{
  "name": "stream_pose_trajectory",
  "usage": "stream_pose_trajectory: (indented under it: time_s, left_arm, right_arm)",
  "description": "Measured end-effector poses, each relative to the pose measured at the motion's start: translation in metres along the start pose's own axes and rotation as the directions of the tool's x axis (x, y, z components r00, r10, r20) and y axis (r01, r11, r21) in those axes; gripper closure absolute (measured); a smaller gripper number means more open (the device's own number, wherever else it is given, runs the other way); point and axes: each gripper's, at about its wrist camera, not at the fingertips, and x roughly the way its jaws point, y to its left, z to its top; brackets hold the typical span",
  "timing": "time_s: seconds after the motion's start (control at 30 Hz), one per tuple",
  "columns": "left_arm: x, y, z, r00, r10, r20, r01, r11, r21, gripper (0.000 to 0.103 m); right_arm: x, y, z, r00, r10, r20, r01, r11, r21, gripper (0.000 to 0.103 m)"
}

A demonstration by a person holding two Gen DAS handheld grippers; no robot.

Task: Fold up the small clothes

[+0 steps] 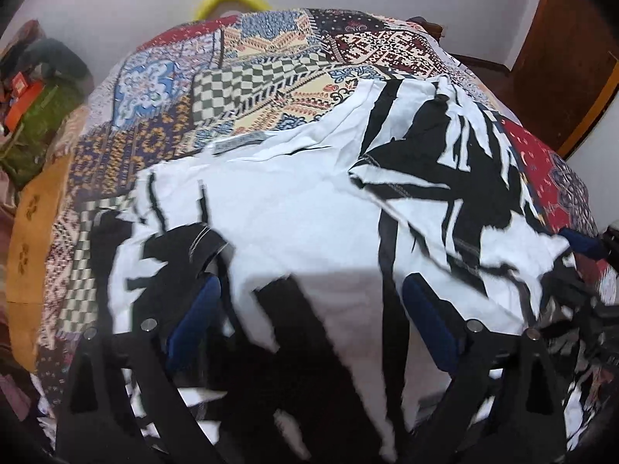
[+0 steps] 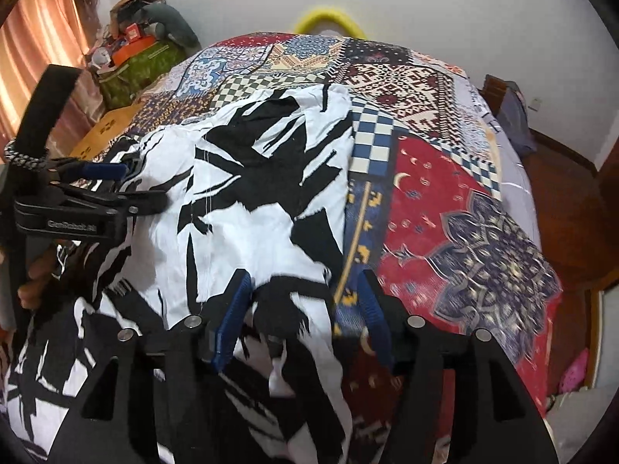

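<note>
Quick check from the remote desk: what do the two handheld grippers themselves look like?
Both match: black angular frames, round silver fasteners, ribbed blue pads. The left gripper shows white lettering on its side in the right wrist view, plus a braided black-and-white cord. The right gripper shows no lettering here.

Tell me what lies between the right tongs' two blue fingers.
In the right wrist view, the right tongs stand open over the black-and-white garment; its right edge and a strip of patterned bedspread lie between them.

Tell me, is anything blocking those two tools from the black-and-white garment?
Nothing visible. The left tool and right tool hover right over the black-and-white garment, which lies spread on the patterned bedcover.
</note>
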Motion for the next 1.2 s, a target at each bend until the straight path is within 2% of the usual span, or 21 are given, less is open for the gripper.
stream_pose_trajectory:
  time_s: [0.23, 0.33, 0.47, 0.67, 0.8, 0.9, 1.0, 1.07, 1.1, 1.17, 1.2]
  left_arm:
    - [-0.070, 0.024, -0.029, 0.994, 0.046, 0.095, -0.046, 0.999, 0.001, 0.007]
    - [-0.098, 0.043, -0.048, 0.990, 0.069, 0.124, -0.067, 0.998, -0.021, 0.007]
    - [-0.125, 0.070, -0.076, 0.988, 0.089, 0.123, -0.081, 0.994, -0.069, 0.007]
    - [-0.137, 0.111, -0.136, 0.993, 0.109, 0.054, -0.099, 0.983, -0.157, 0.007]
    - [-0.123, 0.131, -0.179, 0.996, 0.079, -0.039, -0.085, 0.975, -0.205, 0.007]
    - [-0.112, 0.140, -0.211, 0.992, 0.056, -0.115, -0.081, 0.972, -0.222, 0.007]
    - [-0.108, 0.141, -0.235, 0.991, 0.017, -0.135, -0.050, 0.969, -0.241, 0.007]
    - [-0.105, 0.137, -0.243, 0.991, -0.026, -0.135, -0.010, 0.966, -0.257, 0.013]
    - [-0.104, 0.134, -0.247, 0.991, -0.037, -0.127, 0.002, 0.964, -0.266, 0.019]
    - [-0.106, 0.129, -0.248, 0.992, -0.065, -0.106, 0.032, 0.959, -0.283, 0.033]
    - [-0.108, 0.127, -0.247, 0.991, -0.092, -0.095, 0.061, 0.955, -0.291, 0.048]
  right_arm:
    - [-0.042, 0.012, -0.008, 0.999, -0.015, 0.048, 0.016, 1.000, -0.011, 0.050]
    - [-0.063, 0.021, -0.014, 0.997, -0.024, 0.079, 0.026, 0.999, -0.028, 0.045]
    - [-0.090, 0.029, -0.028, 0.994, -0.030, 0.107, 0.036, 0.998, -0.049, 0.044]
    - [-0.101, 0.031, -0.058, 0.996, -0.031, 0.085, 0.033, 0.999, -0.028, 0.042]
    - [-0.090, 0.023, -0.084, 0.999, -0.047, 0.015, 0.047, 0.999, 0.007, 0.042]
    - [-0.080, 0.010, -0.104, 0.997, -0.051, -0.050, 0.054, 0.997, 0.058, 0.042]
    - [-0.075, 0.002, -0.125, 0.994, -0.057, -0.098, 0.065, 0.995, 0.081, 0.042]
    - [-0.069, -0.002, -0.137, 0.990, -0.061, -0.130, 0.073, 0.993, 0.088, 0.042]
    - [-0.064, -0.004, -0.143, 0.987, -0.059, -0.149, 0.074, 0.993, 0.097, 0.042]
    - [-0.060, -0.007, -0.151, 0.988, -0.043, -0.149, 0.061, 0.991, 0.122, 0.042]
    - [-0.061, -0.008, -0.153, 0.990, -0.038, -0.133, 0.057, 0.989, 0.139, 0.042]
